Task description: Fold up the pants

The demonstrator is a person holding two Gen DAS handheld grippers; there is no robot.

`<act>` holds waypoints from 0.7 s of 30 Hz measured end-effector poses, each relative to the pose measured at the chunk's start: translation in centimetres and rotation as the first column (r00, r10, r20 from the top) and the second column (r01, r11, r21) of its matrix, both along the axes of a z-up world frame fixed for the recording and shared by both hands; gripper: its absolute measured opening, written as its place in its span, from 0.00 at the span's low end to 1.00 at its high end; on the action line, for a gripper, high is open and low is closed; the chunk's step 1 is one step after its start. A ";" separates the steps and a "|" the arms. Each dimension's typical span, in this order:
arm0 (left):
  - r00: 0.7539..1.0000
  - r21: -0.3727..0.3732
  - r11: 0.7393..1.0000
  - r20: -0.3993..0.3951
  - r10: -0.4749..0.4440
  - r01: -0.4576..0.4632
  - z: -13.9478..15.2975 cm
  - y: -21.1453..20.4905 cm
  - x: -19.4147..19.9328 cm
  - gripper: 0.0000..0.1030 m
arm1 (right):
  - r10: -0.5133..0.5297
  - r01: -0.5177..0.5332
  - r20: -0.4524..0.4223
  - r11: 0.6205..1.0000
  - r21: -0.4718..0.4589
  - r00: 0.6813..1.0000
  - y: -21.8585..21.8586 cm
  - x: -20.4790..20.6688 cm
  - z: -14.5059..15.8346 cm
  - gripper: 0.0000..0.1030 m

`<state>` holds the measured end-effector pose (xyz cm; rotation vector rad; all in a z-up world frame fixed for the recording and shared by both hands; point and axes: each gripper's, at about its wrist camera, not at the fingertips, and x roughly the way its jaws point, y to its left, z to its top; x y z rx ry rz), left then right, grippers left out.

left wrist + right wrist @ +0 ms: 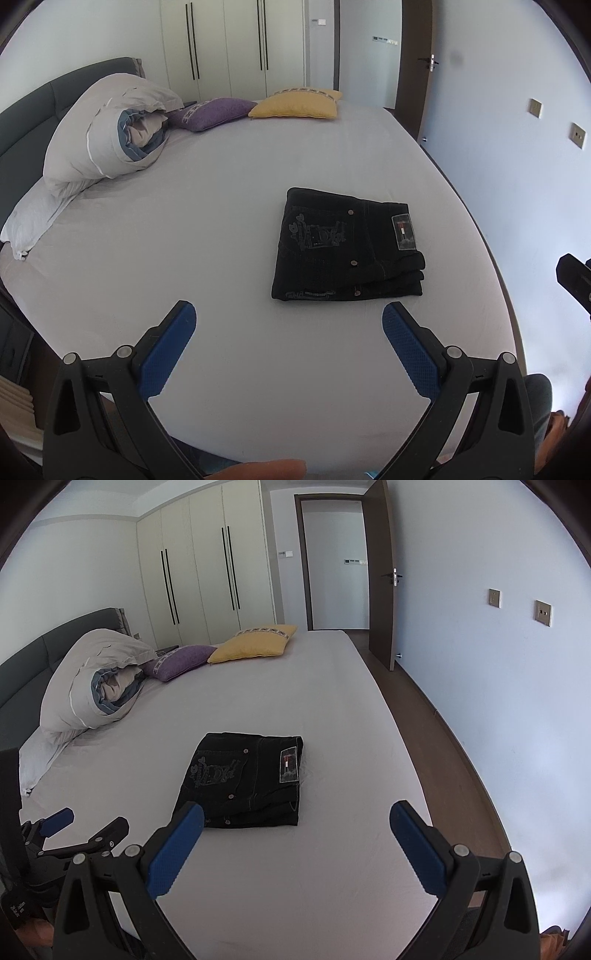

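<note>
Left wrist view: looks forward and down along the open left gripper [288,314], over the bed [221,221], towards the wardrobe [229,44].
Right wrist view: looks from further right and a little lower along the open right gripper [295,814], towards the open door [380,572].
Nearness: both close above the near bed edge.
Shared part: the folded pants [347,247], the pillows, the wardrobe, the right wall.

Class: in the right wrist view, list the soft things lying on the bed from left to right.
White pillow → rolled duvet → purple cushion → yellow cushion; the folded pants lie nearer the camera, below both cushions.
</note>
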<state>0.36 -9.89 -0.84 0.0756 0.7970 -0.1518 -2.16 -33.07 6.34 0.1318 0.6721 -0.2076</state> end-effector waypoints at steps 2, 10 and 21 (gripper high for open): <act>1.000 -0.001 1.000 -0.003 0.000 0.000 0.0 0.0 0.0 1.00 | 0.002 -0.002 -0.005 1.000 -0.002 1.000 0.1 0.1 -0.1 1.00; 1.000 -0.006 1.000 -0.008 -0.001 0.001 -0.3 -0.1 0.1 1.00 | 0.014 -0.014 -0.019 1.000 -0.006 1.000 0.5 0.1 -0.6 1.00; 1.000 -0.013 1.000 -0.010 -0.009 0.009 -0.7 -0.3 0.1 1.00 | 0.013 -0.014 -0.024 1.000 -0.005 1.000 0.6 0.2 -0.7 1.00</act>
